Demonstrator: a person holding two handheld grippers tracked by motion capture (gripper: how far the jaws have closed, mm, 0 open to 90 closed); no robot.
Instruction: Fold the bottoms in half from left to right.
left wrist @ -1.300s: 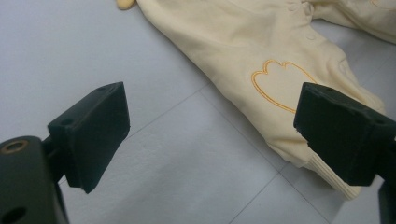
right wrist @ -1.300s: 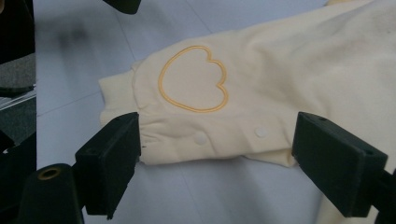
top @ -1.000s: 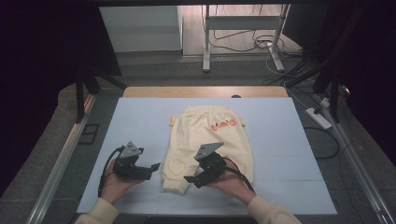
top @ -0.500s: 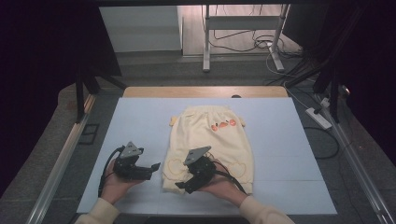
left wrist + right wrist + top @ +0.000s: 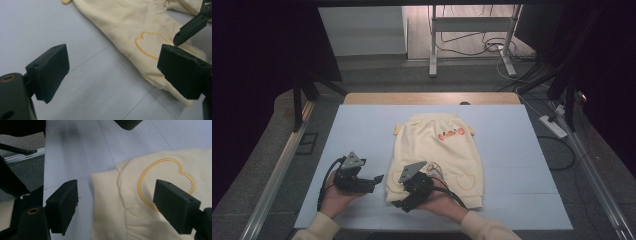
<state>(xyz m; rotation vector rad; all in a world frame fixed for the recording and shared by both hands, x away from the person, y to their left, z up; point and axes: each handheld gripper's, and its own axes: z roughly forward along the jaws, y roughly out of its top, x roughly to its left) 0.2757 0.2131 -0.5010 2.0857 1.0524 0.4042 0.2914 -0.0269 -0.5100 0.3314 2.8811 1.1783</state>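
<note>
Right gripper (image 5: 398, 204) spread wide, jaws lately narrowing a little, poised over the near left cuff of the cream-yellow fleece trousers (image 5: 434, 150) with nothing pinched between the pads. Left gripper (image 5: 379, 178) likewise wide apart, empty, hovering just beside that same leg over the pale blue foam mat (image 5: 522, 145). Trousers lying flat in the middle of the mat, waistband far, ribbed cuffs near, orange-outlined heart (image 5: 165, 182) stitched on each leg, small orange motif near the waist.
</note>
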